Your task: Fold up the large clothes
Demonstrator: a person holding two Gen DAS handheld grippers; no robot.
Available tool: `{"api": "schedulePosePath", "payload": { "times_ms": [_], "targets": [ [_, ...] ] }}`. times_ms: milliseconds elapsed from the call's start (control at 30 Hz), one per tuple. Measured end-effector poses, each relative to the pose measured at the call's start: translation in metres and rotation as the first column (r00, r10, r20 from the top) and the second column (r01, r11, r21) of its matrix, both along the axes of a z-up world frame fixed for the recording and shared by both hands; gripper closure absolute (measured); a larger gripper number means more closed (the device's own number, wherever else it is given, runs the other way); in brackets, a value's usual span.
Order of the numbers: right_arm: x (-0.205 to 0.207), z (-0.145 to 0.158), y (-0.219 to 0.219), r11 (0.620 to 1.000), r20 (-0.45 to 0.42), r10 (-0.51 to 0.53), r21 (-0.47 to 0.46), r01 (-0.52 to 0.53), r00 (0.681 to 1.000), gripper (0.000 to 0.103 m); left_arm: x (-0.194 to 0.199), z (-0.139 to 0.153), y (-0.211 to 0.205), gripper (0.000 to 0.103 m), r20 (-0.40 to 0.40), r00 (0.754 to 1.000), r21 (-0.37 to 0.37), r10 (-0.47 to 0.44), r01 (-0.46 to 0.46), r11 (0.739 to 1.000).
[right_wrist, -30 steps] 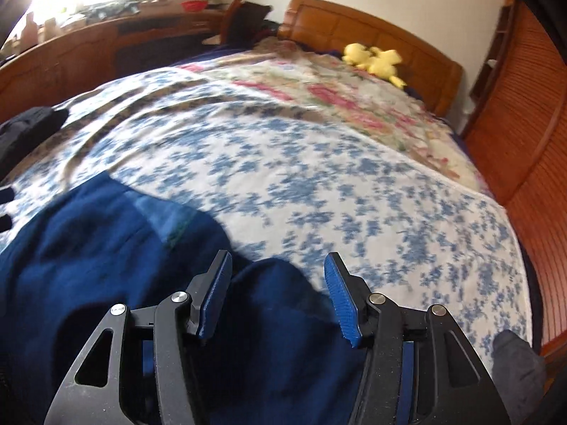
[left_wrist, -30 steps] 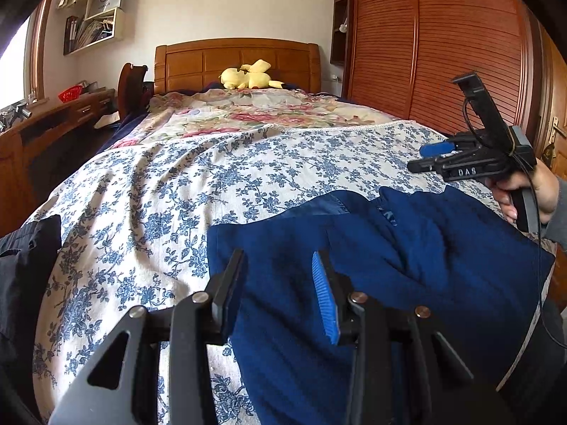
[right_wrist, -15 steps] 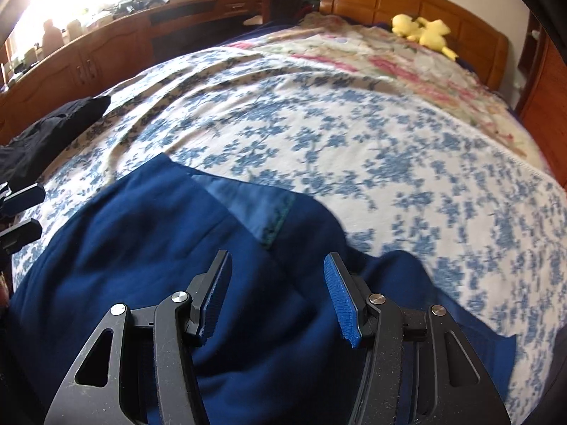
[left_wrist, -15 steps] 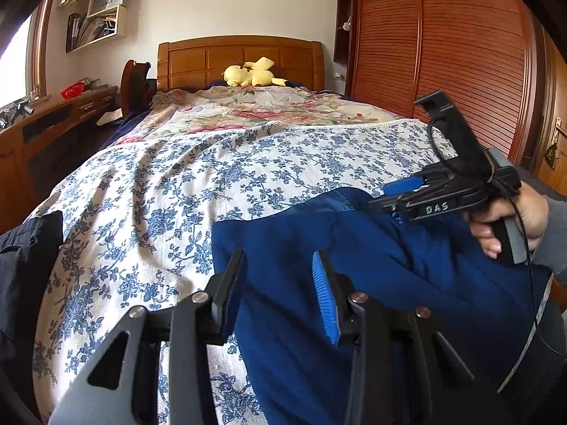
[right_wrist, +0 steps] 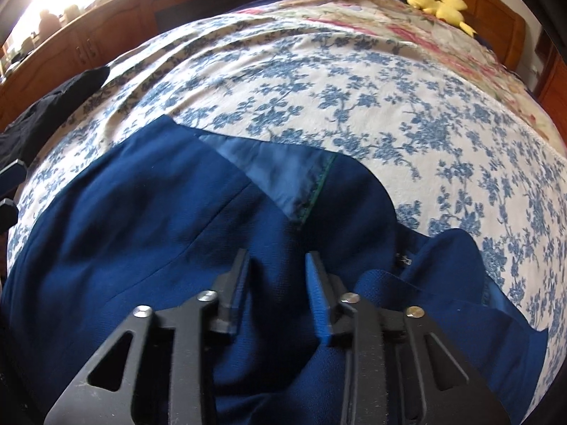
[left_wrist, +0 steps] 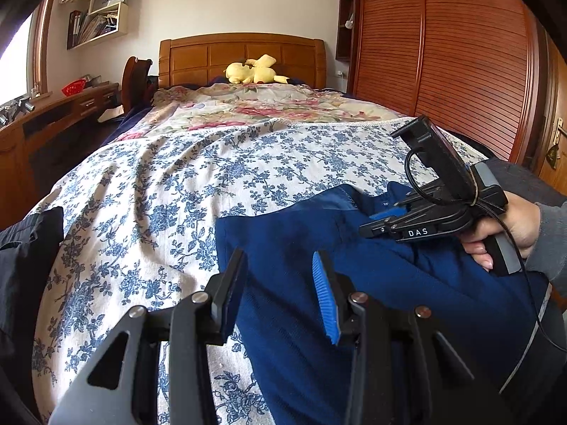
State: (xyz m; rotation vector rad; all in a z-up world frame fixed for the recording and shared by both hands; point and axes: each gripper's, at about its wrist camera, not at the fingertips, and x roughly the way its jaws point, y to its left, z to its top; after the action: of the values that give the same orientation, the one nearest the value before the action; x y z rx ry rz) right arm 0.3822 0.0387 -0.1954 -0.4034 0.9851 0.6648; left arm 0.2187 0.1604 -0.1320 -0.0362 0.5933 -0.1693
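A large dark blue garment [left_wrist: 301, 248] lies spread on the near end of the bed; it also shows in the right wrist view [right_wrist: 149, 219], with a lighter blue lining patch [right_wrist: 280, 173] turned up. My left gripper [left_wrist: 278, 276] is open and hovers over the garment's left edge, holding nothing. My right gripper [right_wrist: 276, 276] is open just above the cloth, its jaws narrower than before. It also shows in the left wrist view [left_wrist: 375, 223], held in a hand, low over the garment's far right part.
The bed has a blue-flowered sheet [left_wrist: 177, 184] and a pink floral quilt [left_wrist: 269, 106] farther back. A yellow plush toy [left_wrist: 251, 72] lies by the wooden headboard. A black garment [left_wrist: 24, 258] lies at the left edge. A wooden wardrobe [left_wrist: 443, 53] stands on the right.
My right gripper has dropped down and leftward onto the blue garment, and its jaws have narrowed. My left gripper has hardly moved.
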Motion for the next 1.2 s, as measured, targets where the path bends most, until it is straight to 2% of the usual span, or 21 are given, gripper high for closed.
{"api": "schedulePosePath", "payload": {
  "times_ms": [33, 133, 267, 367, 500, 567, 600, 633, 667, 700, 733, 933, 1067, 1200],
  "targets": [
    [-0.003, 0.002, 0.002, 1.000, 0.037, 0.004, -0.010, -0.004, 0.999, 0.095, 0.000, 0.000, 0.000, 0.066, 0.002, 1.000, 0.000, -0.001, 0.001, 1.000],
    [-0.007, 0.017, 0.004, 0.999, 0.107, 0.014, 0.030, -0.017, 0.994, 0.102, -0.001, 0.002, 0.000, 0.066, 0.006, 1.000, -0.001, 0.001, -0.001, 1.000],
    [-0.007, 0.043, 0.015, 0.996, 0.186, 0.013, 0.090, -0.031, 0.982, 0.102, -0.003, 0.004, 0.000, 0.066, 0.012, 1.000, -0.002, 0.003, -0.003, 1.000],
    [-0.005, 0.056, 0.030, 0.993, 0.238, 0.045, 0.097, -0.070, 0.970, 0.102, -0.005, 0.007, -0.001, 0.066, 0.022, 1.000, 0.000, 0.007, -0.007, 1.000],
    [0.002, 0.059, 0.051, 0.990, 0.232, 0.079, 0.094, -0.103, 0.970, 0.102, -0.011, 0.016, -0.002, 0.066, 0.051, 0.999, -0.006, -0.001, 0.001, 1.000],
    [0.006, 0.052, 0.054, 0.992, 0.189, 0.079, 0.079, -0.095, 0.979, 0.102, -0.014, 0.020, -0.005, 0.066, 0.064, 0.998, -0.007, -0.009, 0.009, 1.000],
    [0.009, 0.049, 0.052, 0.995, 0.171, 0.063, 0.069, -0.076, 0.983, 0.100, -0.014, 0.023, -0.006, 0.066, 0.067, 0.998, -0.005, -0.012, 0.013, 1.000],
    [0.009, 0.049, 0.047, 0.997, 0.168, 0.041, 0.060, -0.052, 0.985, 0.092, -0.015, 0.025, -0.009, 0.066, 0.072, 0.997, -0.002, -0.017, 0.017, 1.000],
    [0.012, 0.052, 0.038, 0.998, 0.168, 0.015, 0.060, -0.025, 0.986, 0.086, -0.015, 0.026, -0.011, 0.066, 0.073, 0.997, -0.001, -0.019, 0.019, 1.000],
    [0.012, 0.055, 0.030, 0.997, 0.169, 0.002, 0.070, -0.014, 0.986, 0.072, -0.015, 0.027, -0.014, 0.066, 0.071, 0.997, -0.003, -0.025, 0.025, 1.000],
    [0.012, 0.061, 0.017, 0.997, 0.176, -0.015, 0.079, 0.001, 0.984, 0.063, -0.014, 0.029, -0.016, 0.066, 0.070, 0.997, -0.007, -0.031, 0.032, 0.999],
    [0.024, 0.080, -0.082, 0.988, 0.219, -0.153, 0.017, 0.153, 0.964, 0.061, -0.007, 0.028, -0.037, 0.066, 0.054, 0.995, -0.045, -0.084, 0.087, 0.995],
    [0.038, 0.070, -0.154, 0.954, 0.201, -0.285, -0.034, 0.297, 0.937, 0.061, -0.001, 0.022, -0.054, 0.066, 0.037, 0.993, -0.031, -0.113, 0.115, 0.993],
    [0.046, 0.048, -0.203, 0.913, 0.167, -0.384, -0.080, 0.401, 0.908, 0.061, 0.006, 0.013, -0.067, 0.066, 0.009, 0.991, -0.024, -0.136, 0.136, 0.990]
  ]
}}
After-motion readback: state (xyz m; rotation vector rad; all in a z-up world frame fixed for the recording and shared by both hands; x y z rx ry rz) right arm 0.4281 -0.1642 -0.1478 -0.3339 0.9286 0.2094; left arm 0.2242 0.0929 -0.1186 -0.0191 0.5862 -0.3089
